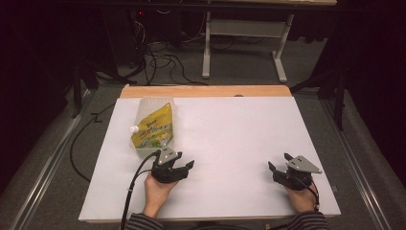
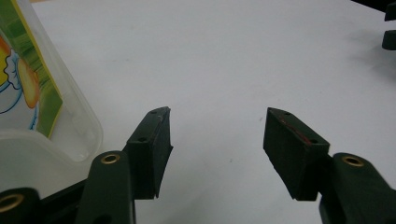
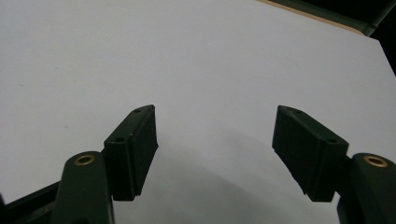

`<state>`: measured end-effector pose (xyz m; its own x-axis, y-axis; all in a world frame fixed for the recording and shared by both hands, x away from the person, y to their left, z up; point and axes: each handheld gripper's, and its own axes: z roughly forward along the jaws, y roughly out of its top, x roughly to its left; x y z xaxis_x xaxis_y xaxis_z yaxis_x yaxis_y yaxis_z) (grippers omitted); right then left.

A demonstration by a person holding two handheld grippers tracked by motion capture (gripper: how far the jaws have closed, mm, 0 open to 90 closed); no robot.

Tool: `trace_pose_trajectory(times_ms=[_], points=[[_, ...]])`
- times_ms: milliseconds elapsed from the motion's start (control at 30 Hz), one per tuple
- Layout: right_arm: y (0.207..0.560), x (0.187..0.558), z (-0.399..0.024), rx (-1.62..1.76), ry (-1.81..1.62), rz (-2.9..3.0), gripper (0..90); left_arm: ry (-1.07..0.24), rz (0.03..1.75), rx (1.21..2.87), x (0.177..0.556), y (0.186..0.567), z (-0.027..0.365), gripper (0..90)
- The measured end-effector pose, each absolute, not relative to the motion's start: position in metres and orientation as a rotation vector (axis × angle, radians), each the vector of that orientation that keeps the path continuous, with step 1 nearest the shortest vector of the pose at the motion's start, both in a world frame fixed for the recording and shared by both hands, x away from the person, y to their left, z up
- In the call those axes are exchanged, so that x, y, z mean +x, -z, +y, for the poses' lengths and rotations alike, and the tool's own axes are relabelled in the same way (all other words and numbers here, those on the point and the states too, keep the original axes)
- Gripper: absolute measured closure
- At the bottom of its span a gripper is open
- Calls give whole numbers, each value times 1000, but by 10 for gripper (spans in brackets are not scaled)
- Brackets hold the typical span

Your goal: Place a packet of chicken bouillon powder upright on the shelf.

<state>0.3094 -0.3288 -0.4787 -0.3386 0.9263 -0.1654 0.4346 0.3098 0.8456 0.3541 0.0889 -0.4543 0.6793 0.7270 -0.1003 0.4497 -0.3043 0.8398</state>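
Note:
A clear plastic tub (image 1: pixel 146 103) stands on the left half of the white tabletop (image 1: pixel 230 129). Inside it lies a yellow-green spout pouch (image 1: pixel 155 129) with a white cap (image 1: pixel 134 128) pointing left. My left gripper (image 1: pixel 186 159) rests just in front of the tub, open and holding nothing. In the left gripper view the tub's rounded corner (image 2: pixel 70 116) and the pouch (image 2: pixel 28 70) lie to the left of my open left gripper (image 2: pixel 217 114). My right gripper (image 1: pixel 279 161) sits at the front right, open and holding nothing. In its own view the right gripper (image 3: pixel 215 112) faces bare white surface.
A wooden strip (image 1: pixel 206 91) runs along the table's far edge and also shows as a wooden edge (image 3: pixel 317 16) in the right gripper view. Behind the table are a white desk frame (image 1: pixel 244 33) and floor cables (image 1: pixel 163 62). The right gripper's jaws (image 2: pixel 390 37) show at the left gripper view's top right.

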Motion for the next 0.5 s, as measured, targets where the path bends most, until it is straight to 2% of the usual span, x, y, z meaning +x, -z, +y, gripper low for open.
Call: trace_pose_trajectory(times_ms=[500], points=[[479, 309, -329, 1206, -940, 1910, 315, -387, 932, 1953, 364, 465, 83, 413]])
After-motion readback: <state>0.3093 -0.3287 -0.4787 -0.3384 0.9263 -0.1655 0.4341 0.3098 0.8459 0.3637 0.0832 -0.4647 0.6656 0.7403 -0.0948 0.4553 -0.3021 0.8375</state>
